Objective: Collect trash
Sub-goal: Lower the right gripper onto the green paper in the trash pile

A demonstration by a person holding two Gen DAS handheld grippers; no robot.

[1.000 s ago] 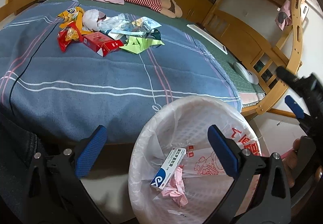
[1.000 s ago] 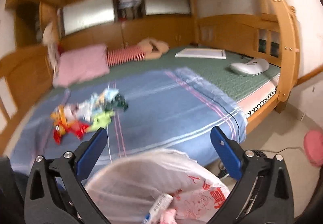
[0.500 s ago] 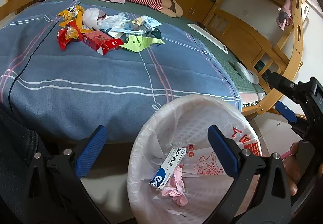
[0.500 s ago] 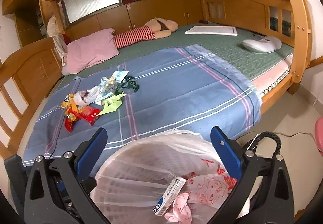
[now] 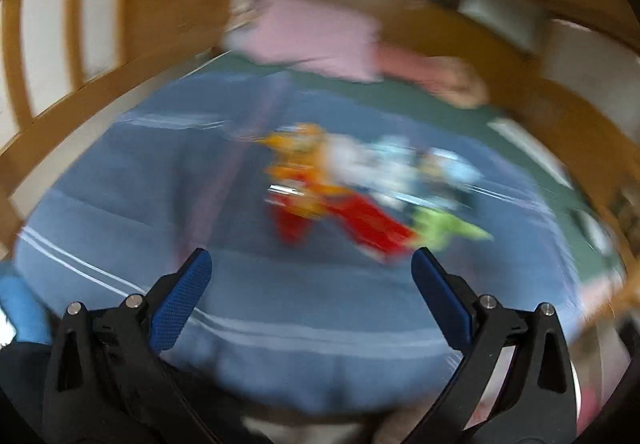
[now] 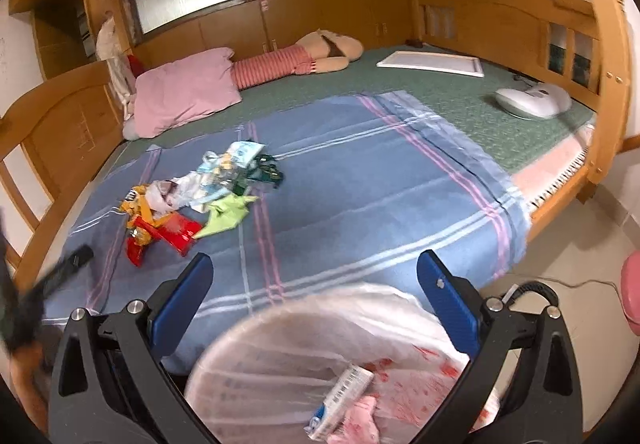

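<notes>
Trash [image 6: 200, 200] piled mid-blanket [image 6: 360, 196], toward headboard side: red, orange, green, clear wrappers, crumpled. Bin [image 6: 340, 372] lined, box inside. Left gripper [image 5: 308, 268] and right gripper [image 6: 316, 272] both spread wide, nothing held.

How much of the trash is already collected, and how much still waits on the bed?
Done: a small box and crumpled pink paper lie in the lined bin. In hand: nothing; the left tongs and right tongs are both open and empty. Left: most of it, the pile of wrappers on the blue blanket.
</notes>
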